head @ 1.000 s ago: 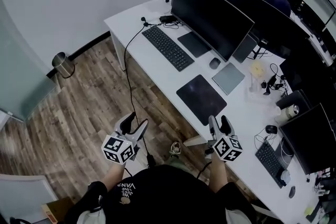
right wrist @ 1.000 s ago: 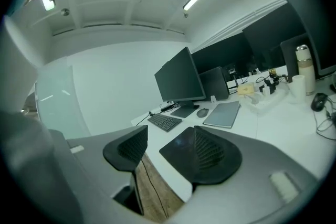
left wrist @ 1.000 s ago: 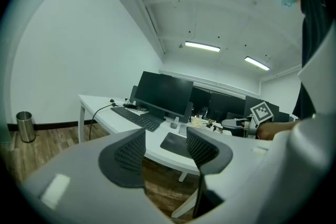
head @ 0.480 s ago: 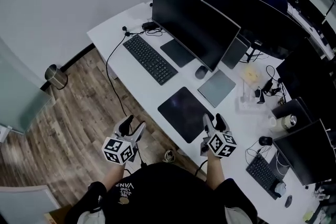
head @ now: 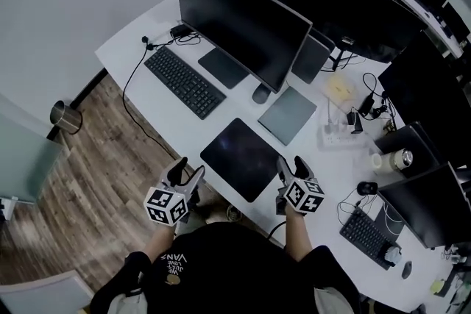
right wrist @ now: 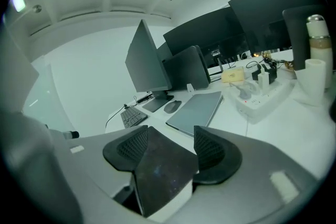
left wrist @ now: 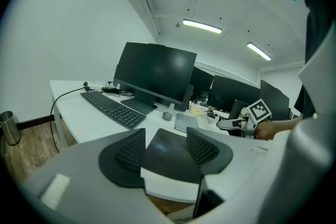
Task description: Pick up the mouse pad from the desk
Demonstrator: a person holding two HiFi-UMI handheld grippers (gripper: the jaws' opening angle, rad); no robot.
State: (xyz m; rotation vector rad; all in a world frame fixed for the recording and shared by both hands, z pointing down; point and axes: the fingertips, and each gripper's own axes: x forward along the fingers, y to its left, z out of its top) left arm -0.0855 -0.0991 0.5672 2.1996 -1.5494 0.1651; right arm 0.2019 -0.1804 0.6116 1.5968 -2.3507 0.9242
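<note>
**deskwatcher:** so where's everything sitting, left to right?

**padfan22:** Far left there's a metal bin on the wood floor. Then the left gripper, jaws spread wide with nothing between them, hanging over the floor just off the white desk edge. It's near the left corner of the mouse pad but not touching it.

**deskwatcher:** and the pad itself?

**padfan22:** Dark, lying flat at the desk's near edge, in front of the keyboard and monitor. The right gripper is at the pad's right corner, jaws also apart. That corner shows in the gap between them, but they're not pinching it. Beyond that there's a grey slab beside the mouse.
</note>
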